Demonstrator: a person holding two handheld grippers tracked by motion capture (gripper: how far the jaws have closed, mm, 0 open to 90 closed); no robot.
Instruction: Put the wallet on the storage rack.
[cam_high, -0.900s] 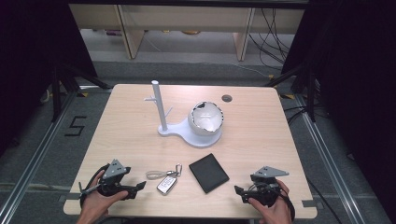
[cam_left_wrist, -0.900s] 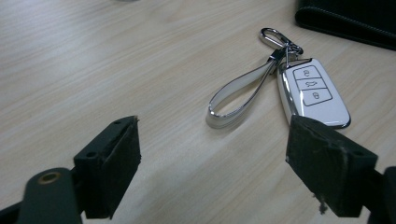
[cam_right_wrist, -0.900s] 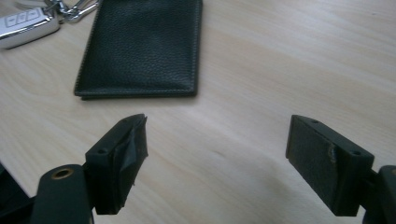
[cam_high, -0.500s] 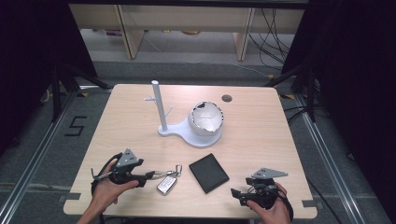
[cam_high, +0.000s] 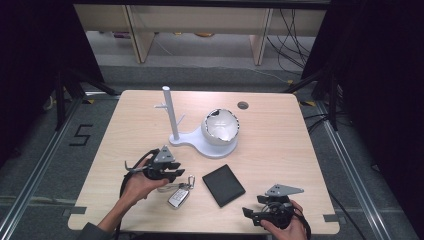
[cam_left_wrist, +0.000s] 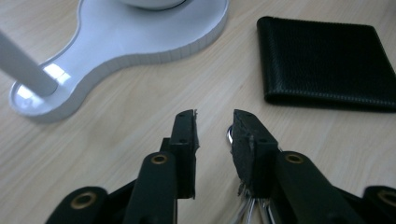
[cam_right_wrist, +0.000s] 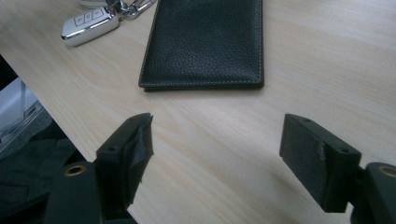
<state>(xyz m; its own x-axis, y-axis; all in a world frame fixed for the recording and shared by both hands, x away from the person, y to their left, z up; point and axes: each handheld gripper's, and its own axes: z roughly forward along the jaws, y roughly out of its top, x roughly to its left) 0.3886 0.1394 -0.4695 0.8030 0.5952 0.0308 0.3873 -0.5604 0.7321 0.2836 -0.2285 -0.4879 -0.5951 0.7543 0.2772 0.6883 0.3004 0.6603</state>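
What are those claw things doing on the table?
A person holds a claw tool in each hand. The left gripper reaches down at the keys, its jaws partly open with the key ring right beside one jaw. The right gripper waits open near the table's front edge, holding nothing. A black wallet lies between them, behind it a white stand.

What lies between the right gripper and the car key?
The black wallet lies between the right gripper and the car key, flat on the table; the high view shows it.
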